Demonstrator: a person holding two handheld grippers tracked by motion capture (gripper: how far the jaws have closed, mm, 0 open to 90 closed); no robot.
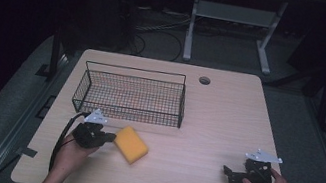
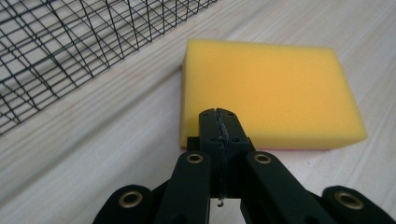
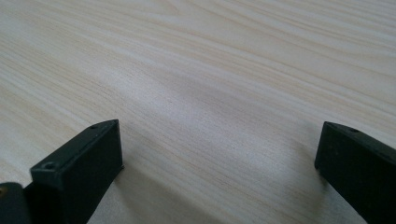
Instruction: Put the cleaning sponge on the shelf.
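left tongs (image 1: 103, 137): jaws pressed together, empty, tips at near edge of yellow sponge (image 1: 130, 145) | sponge: flat on surface (image 1: 217, 116), just before wire basket (image 1: 131, 94) | right tongs (image 1: 232, 175): jaws wide apart, empty | step, judged: approach; next calls for opening left jaws around sponge

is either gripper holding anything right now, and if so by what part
Nothing is held. The left gripper is shut just short of the sponge, with nothing between its jaws. The right gripper is open over bare table.
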